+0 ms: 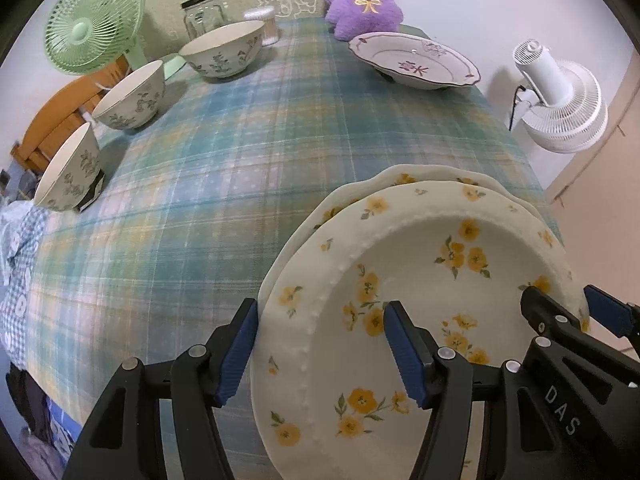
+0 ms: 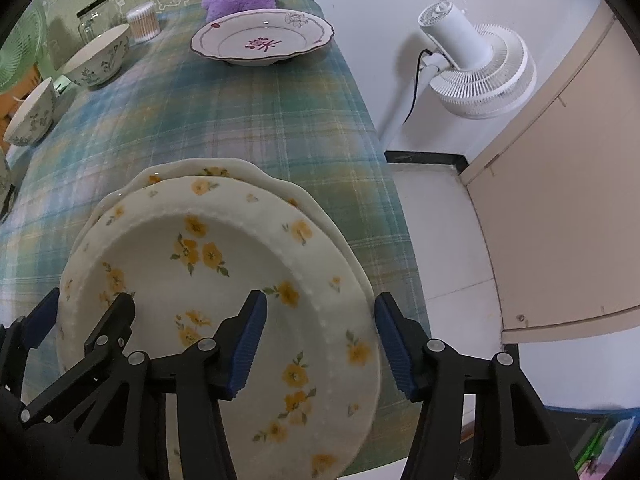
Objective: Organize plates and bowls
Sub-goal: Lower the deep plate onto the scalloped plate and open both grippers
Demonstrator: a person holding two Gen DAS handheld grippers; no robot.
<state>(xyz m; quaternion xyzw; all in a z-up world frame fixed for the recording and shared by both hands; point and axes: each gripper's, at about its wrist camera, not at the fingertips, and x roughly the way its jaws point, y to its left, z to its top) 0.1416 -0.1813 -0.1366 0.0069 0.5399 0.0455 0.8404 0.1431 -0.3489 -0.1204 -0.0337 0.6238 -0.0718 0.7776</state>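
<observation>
Standing along the left edge of the plaid-covered desk (image 1: 224, 168), three floral bowls (image 1: 132, 94) line up — well apart from the yellow-flowered plate (image 1: 420, 264), which sits on a second plate (image 1: 404, 174) near the front right corner. Left hand-held gripper (image 1: 320, 350) straddles its left rim, right hand-held gripper (image 2: 320, 348) its right rim — whether the pads press, I cannot tell. A purple-patterned plate (image 1: 412, 60) lies at the far end.

Lower yellow-flower plate (image 1: 400, 176) mostly hidden beneath upper plate (image 1: 400, 280); only far rim shows. Upper plate's near edge cut off by frame. Green fan (image 2: 16, 56) cropped at left edge. Jar (image 1: 202, 16) contents indiscernible.
</observation>
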